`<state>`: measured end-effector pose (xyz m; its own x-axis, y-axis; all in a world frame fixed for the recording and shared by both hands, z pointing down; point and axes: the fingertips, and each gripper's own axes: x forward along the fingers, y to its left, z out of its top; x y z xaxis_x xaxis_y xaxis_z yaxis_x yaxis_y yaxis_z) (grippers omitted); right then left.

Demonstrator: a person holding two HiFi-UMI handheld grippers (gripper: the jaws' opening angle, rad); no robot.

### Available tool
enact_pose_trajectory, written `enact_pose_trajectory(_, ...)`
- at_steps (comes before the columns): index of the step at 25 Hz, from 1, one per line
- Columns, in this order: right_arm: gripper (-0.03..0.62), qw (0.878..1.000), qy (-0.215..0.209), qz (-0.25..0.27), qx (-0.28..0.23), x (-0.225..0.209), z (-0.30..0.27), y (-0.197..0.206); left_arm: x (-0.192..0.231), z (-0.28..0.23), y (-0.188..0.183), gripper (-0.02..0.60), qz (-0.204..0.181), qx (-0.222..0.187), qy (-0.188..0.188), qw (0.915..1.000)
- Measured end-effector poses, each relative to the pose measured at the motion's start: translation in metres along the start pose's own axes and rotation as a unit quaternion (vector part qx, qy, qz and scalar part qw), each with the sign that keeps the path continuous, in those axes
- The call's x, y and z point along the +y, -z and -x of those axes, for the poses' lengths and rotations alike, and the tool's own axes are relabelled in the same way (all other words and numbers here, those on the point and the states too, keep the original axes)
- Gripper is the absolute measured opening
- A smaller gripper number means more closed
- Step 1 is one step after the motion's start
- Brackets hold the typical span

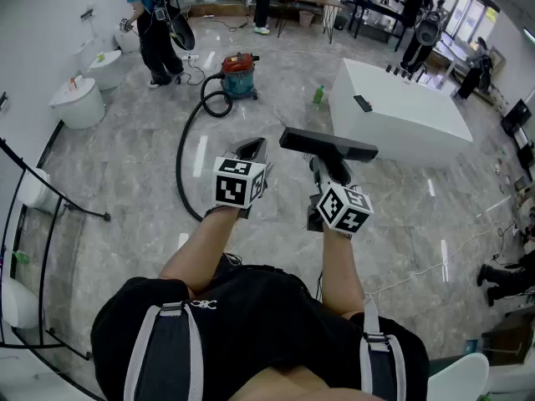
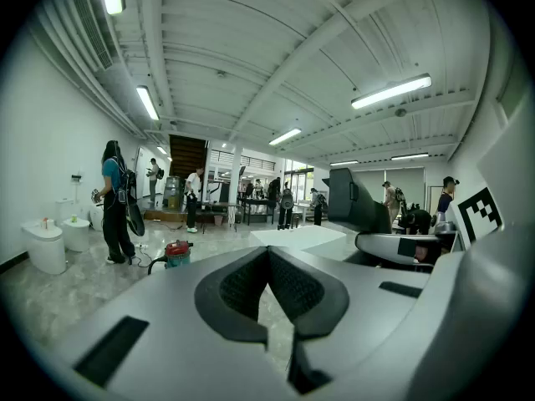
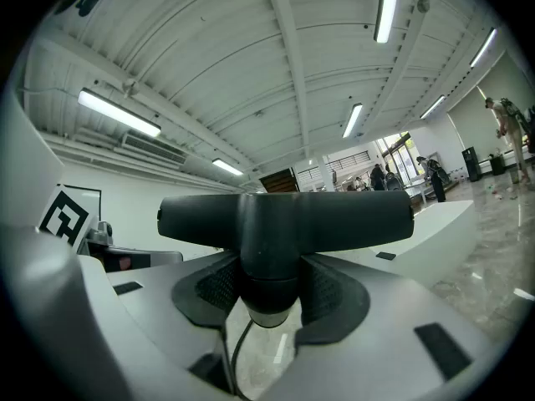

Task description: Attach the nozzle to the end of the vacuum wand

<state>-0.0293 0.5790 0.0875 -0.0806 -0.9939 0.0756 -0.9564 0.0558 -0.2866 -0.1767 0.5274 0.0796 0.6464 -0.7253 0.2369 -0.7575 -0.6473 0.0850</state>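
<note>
A black T-shaped floor nozzle (image 1: pixel 328 144) is held by its neck in my right gripper (image 1: pixel 324 167), with the wide head crosswise above the jaws. In the right gripper view the nozzle (image 3: pixel 284 215) fills the middle, and the right gripper (image 3: pixel 266 284) is shut on its round neck. My left gripper (image 1: pixel 251 147) hangs beside it on the left, shut and empty. Its jaws meet in the left gripper view (image 2: pixel 269 257), where the nozzle (image 2: pixel 355 203) shows to the right. A black hose (image 1: pixel 185 153) runs from the red and teal vacuum (image 1: pixel 239 75) toward me; its near end is hidden behind my left arm.
A large white block table (image 1: pixel 401 111) stands ahead on the right, with a green bottle (image 1: pixel 318 95) on the floor beside it. People stand at the far wall. White toilets (image 1: pixel 78 103) line the left side, and a black metal rack (image 1: pixel 33 249) is near left.
</note>
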Motion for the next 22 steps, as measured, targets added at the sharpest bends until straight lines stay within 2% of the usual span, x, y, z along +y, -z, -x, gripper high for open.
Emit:
enact_pose_trajectory(5,0.198,1.000,0.006,-0.011,-0.001,-0.012,-0.005,0.001,-0.002,-0.014,0.000,0.009,-0.002,0.003,0.006,1.0000)
enact_pose_trajectory(10,0.198,1.000,0.007,-0.015,0.003,-0.022,-0.036,0.009,0.013,-0.043,0.004,0.009,0.000,0.004,0.010,0.9999)
enact_pose_trajectory(16,0.198,1.000,0.005,-0.006,0.003,-0.035,-0.093,-0.002,0.043,-0.096,-0.005,0.009,0.011,0.001,0.012,0.9999)
enact_pose_trajectory(22,0.198,1.000,-0.001,-0.003,0.007,-0.048,-0.181,-0.016,0.093,-0.165,-0.028,0.009,0.023,-0.009,0.018,0.9995)
